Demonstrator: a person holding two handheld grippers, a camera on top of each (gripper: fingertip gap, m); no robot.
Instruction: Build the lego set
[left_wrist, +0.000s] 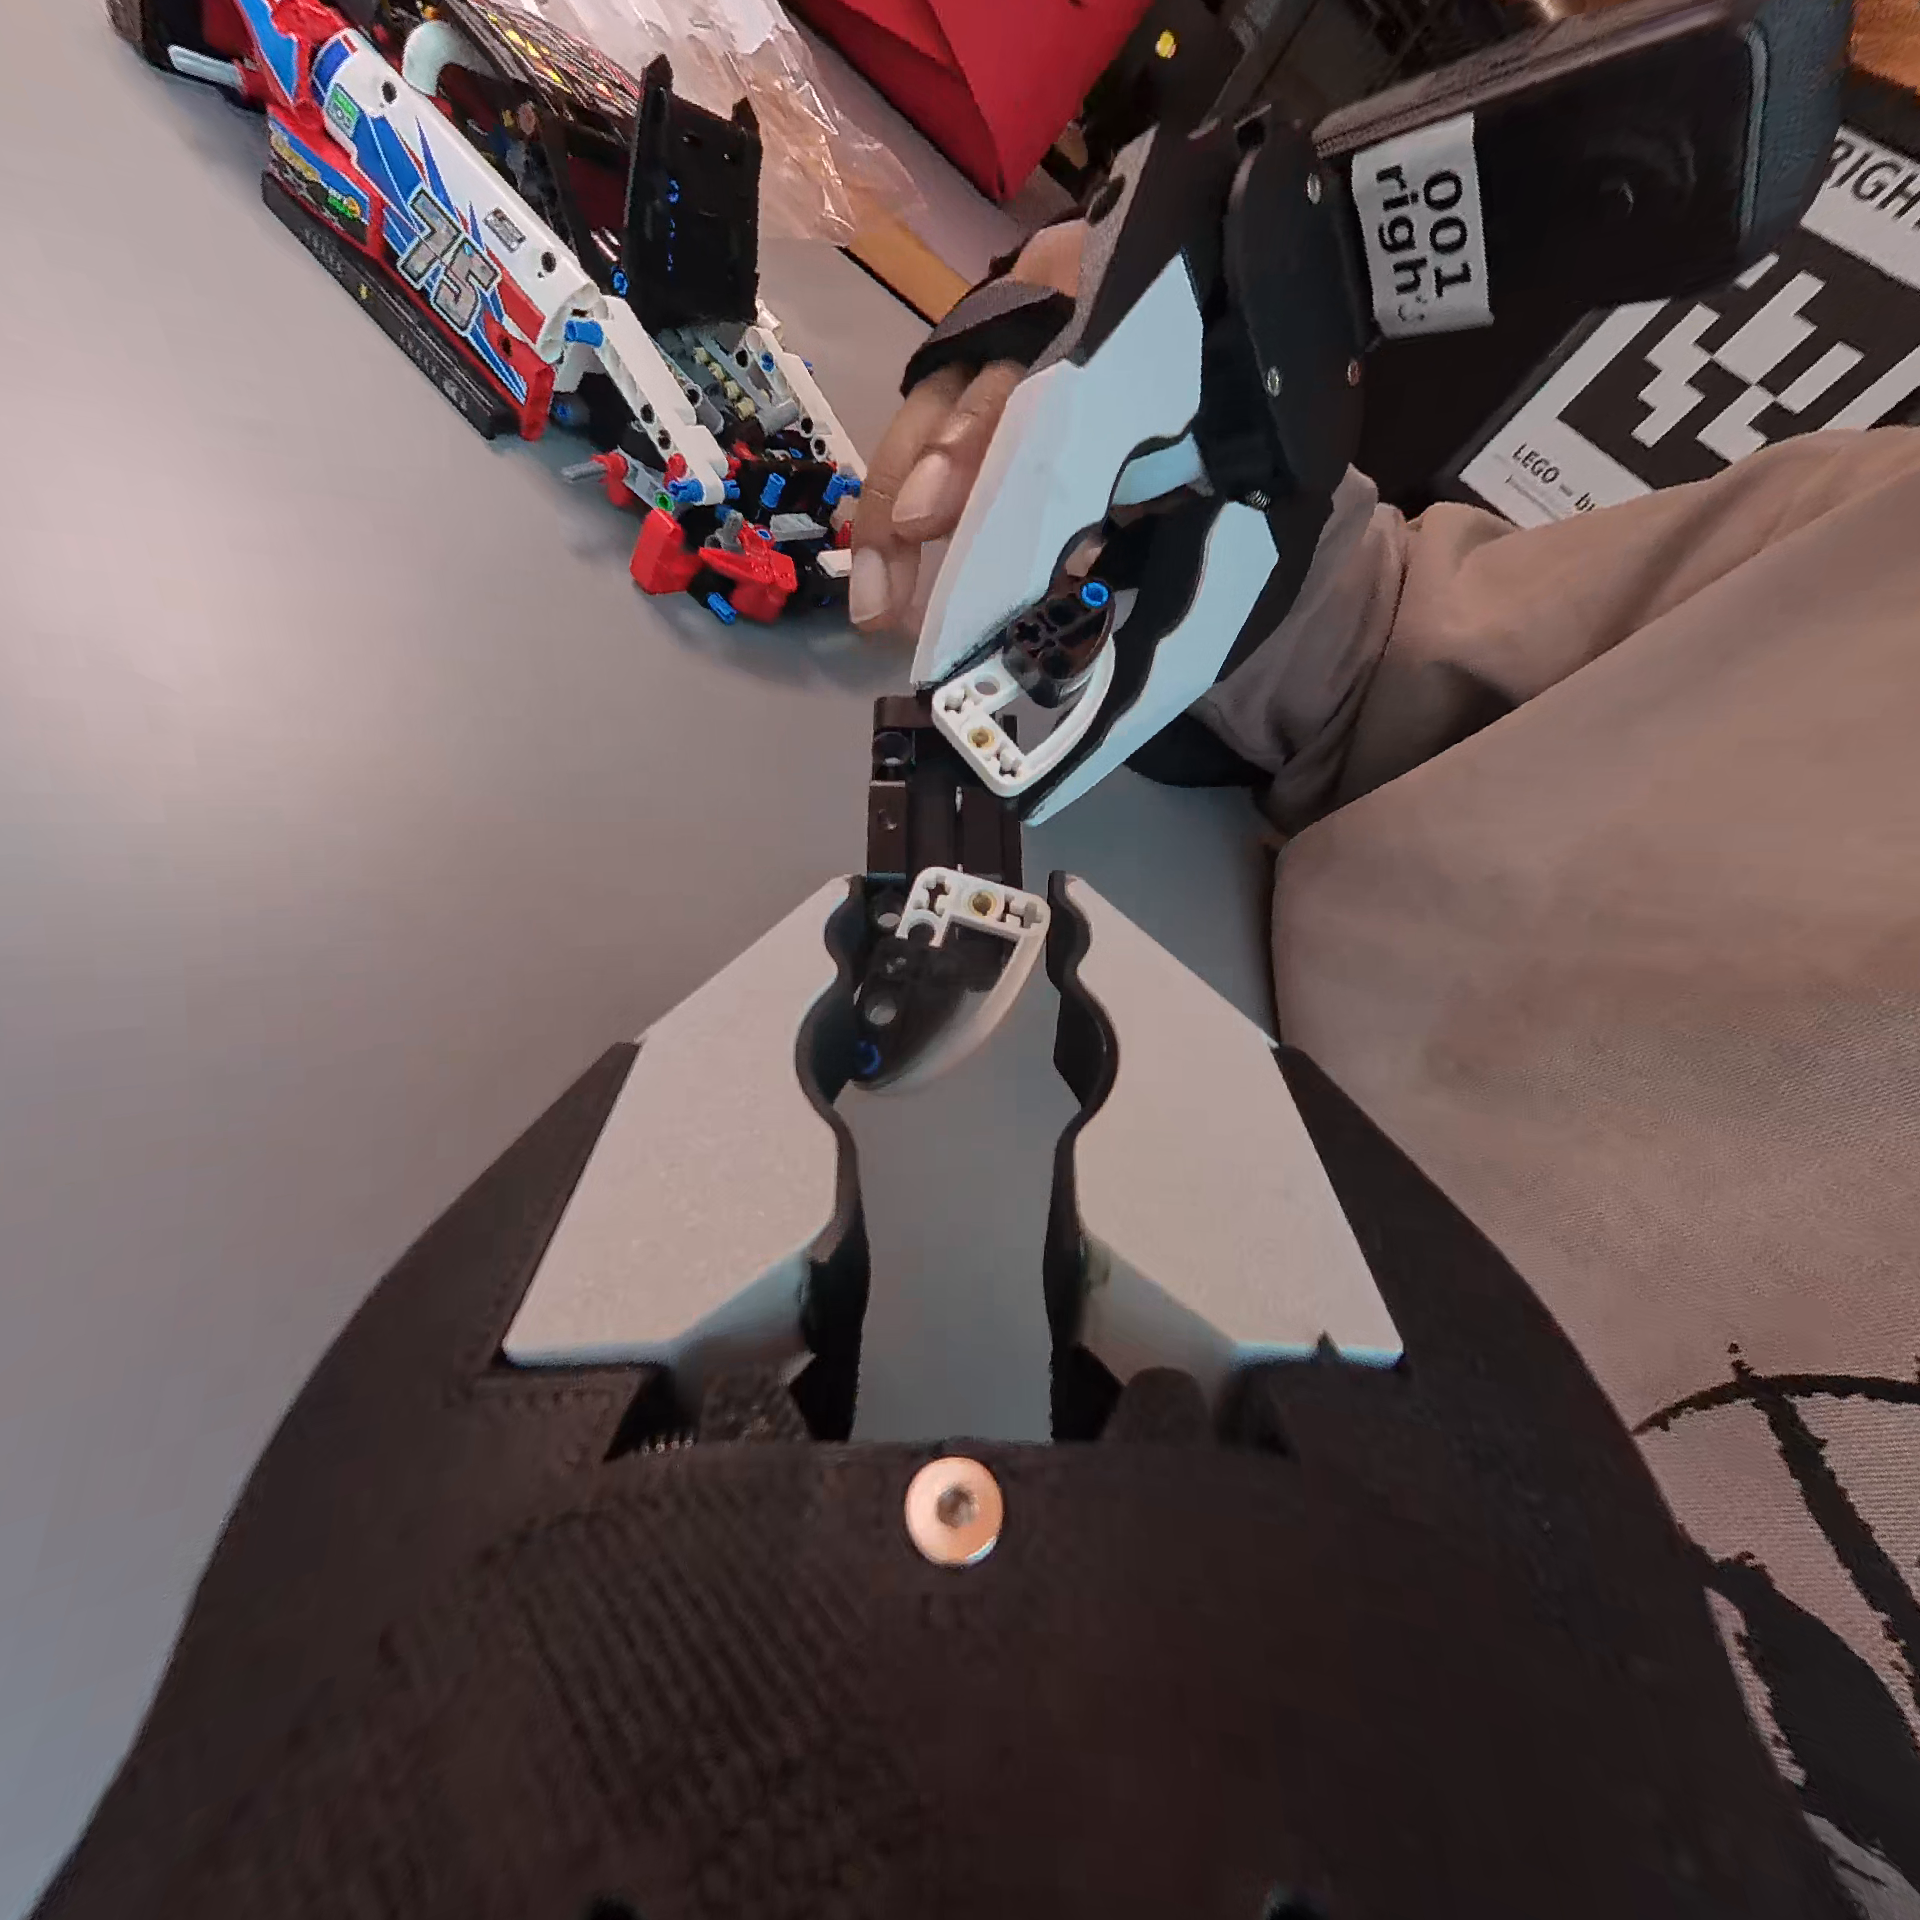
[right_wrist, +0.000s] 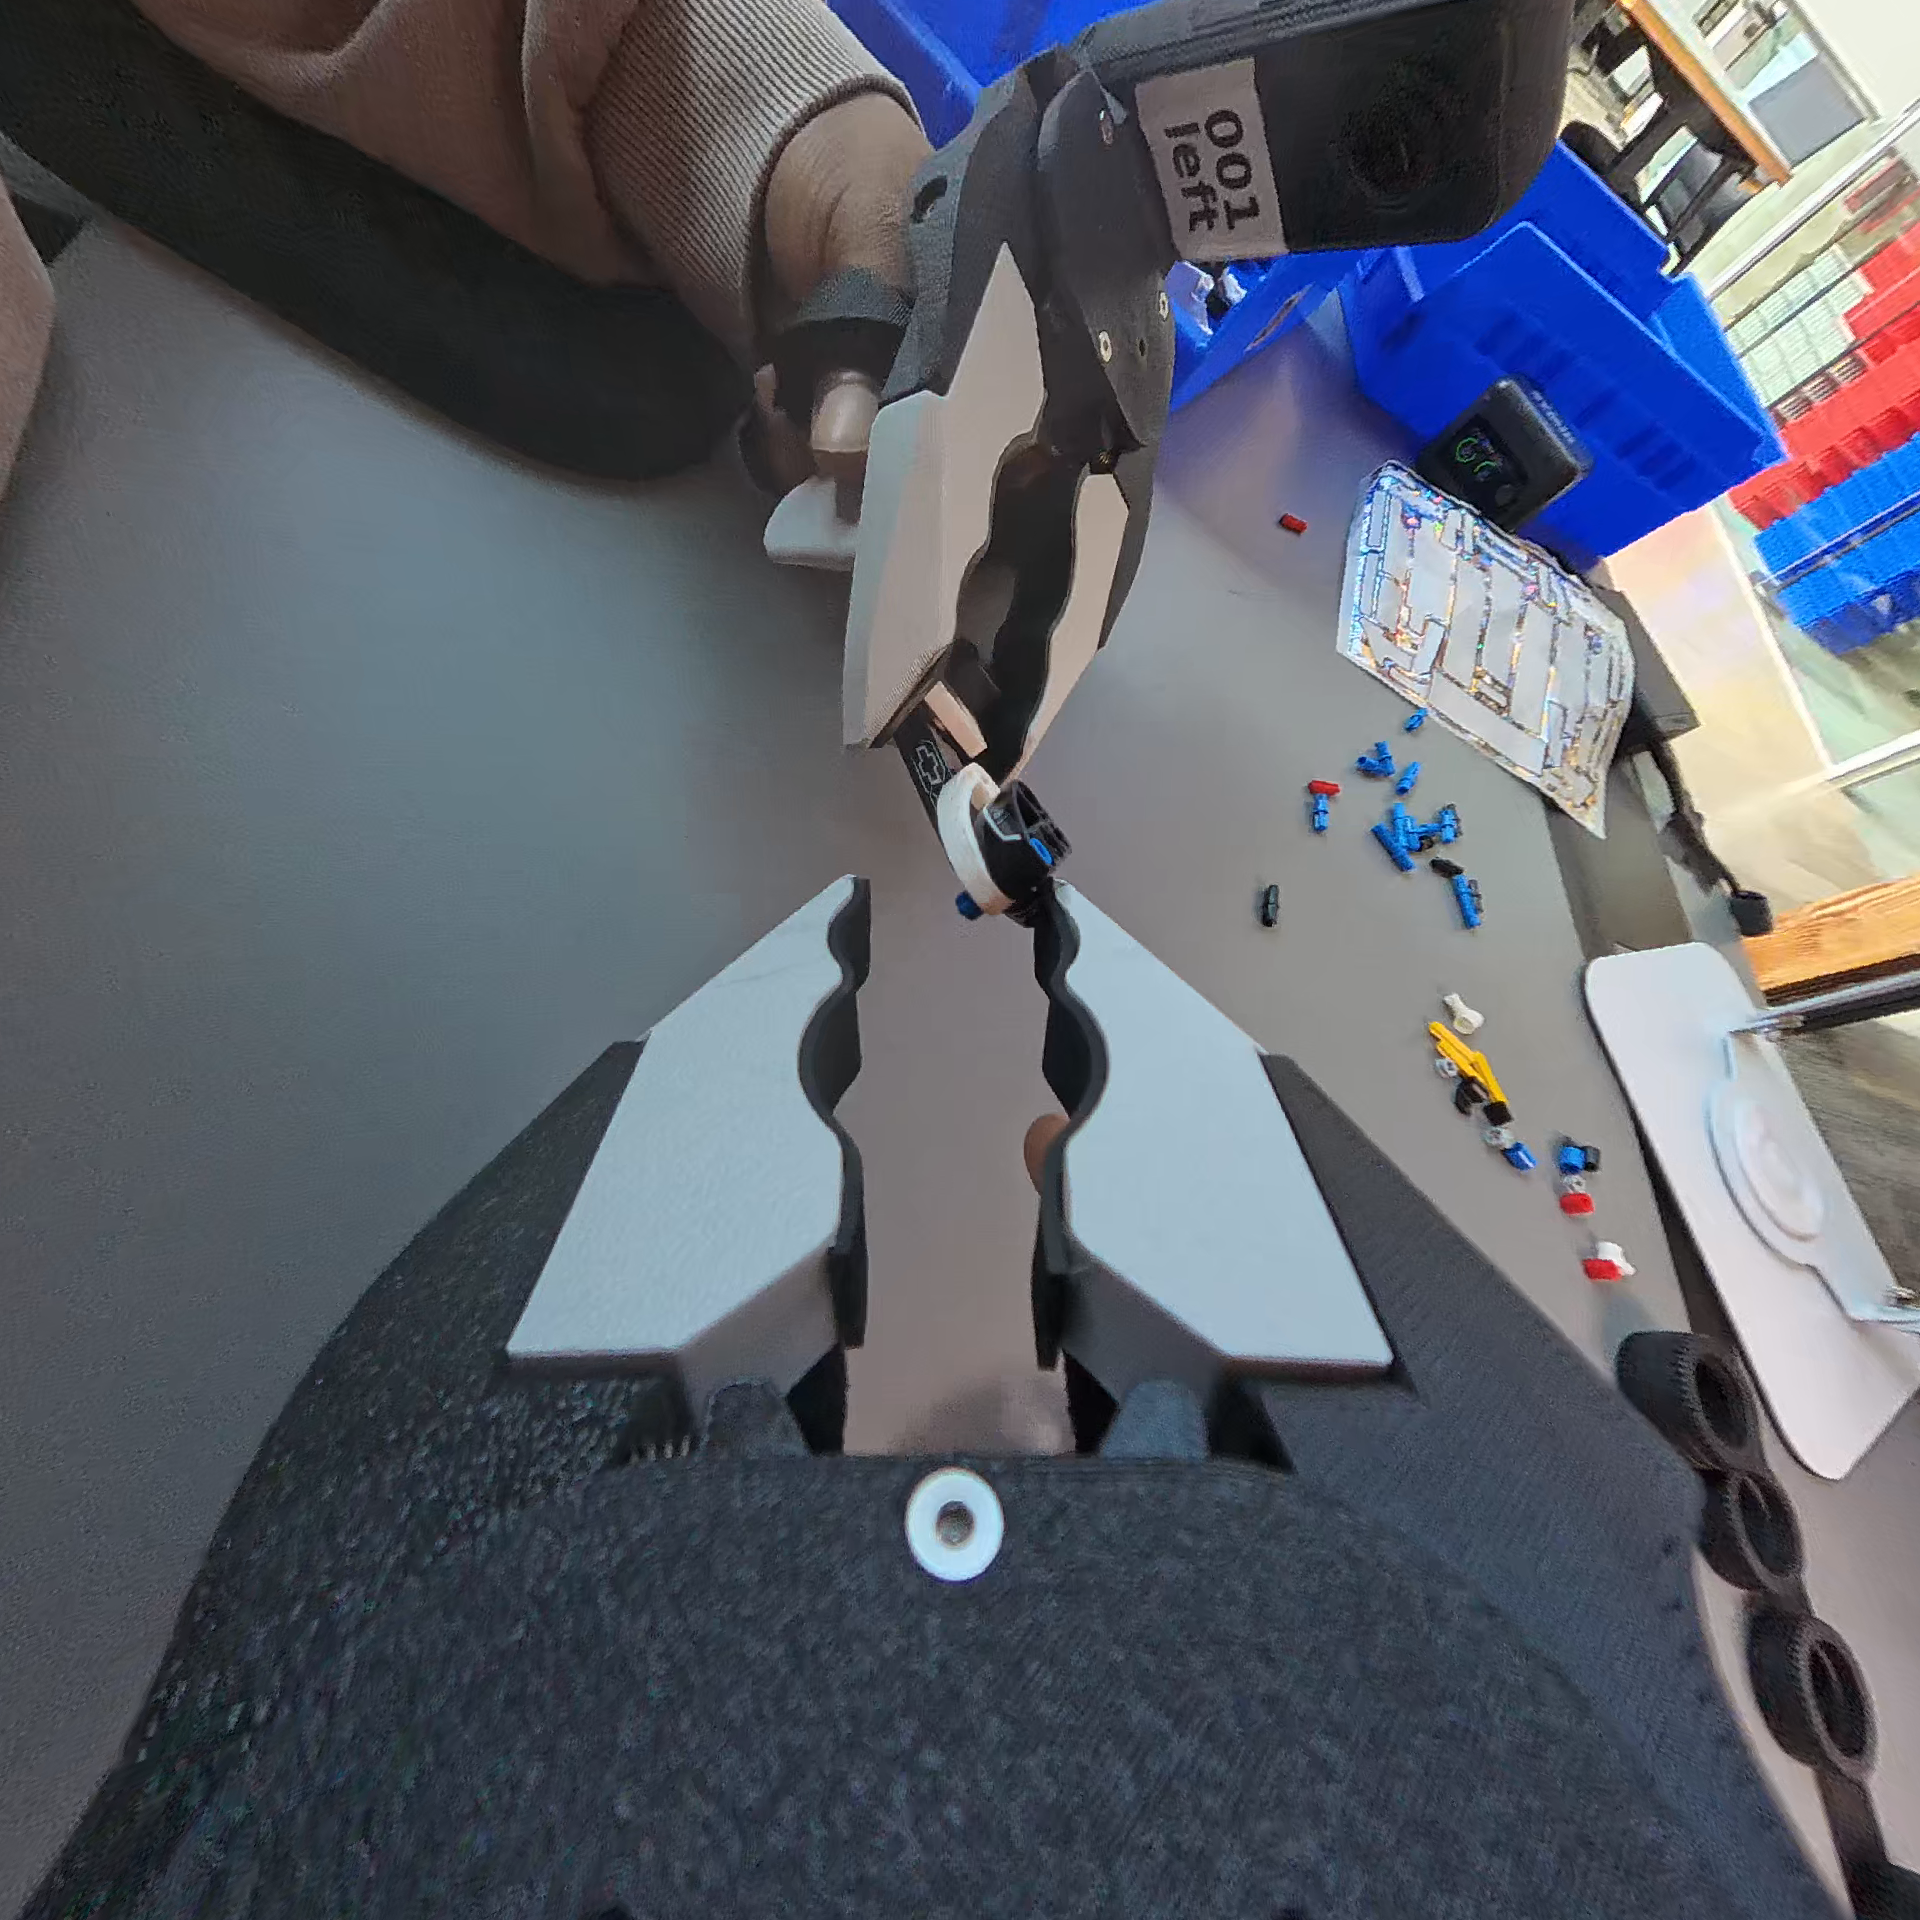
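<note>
My left gripper (left_wrist: 956, 888) is shut on a small black-and-white lego sub-assembly (left_wrist: 961, 940), gripping the end with a white curved panel. A black beam (left_wrist: 914, 790) runs from it towards my right gripper (left_wrist: 997, 743). In the right wrist view, my right gripper (right_wrist: 956, 888) has its jaws partly apart around the sub-assembly's other end (right_wrist: 997, 842), which has a white curved panel, a black piece and blue pins. Only the right fingertip (right_wrist: 1055, 914) touches it. The left gripper (right_wrist: 951, 748) shows there too, clamped on the black beam above the grey table.
A partly built red, white and blue race car (left_wrist: 468, 270) lies at the table's far left. Loose blue, red and yellow pins (right_wrist: 1403, 821), a sticker sheet (right_wrist: 1486, 634), black tyres (right_wrist: 1756, 1527) and a white plate (right_wrist: 1766, 1195) lie to the right. Blue bins (right_wrist: 1558, 343) stand behind. Both grippers' tips are close together, under 4 cm apart.
</note>
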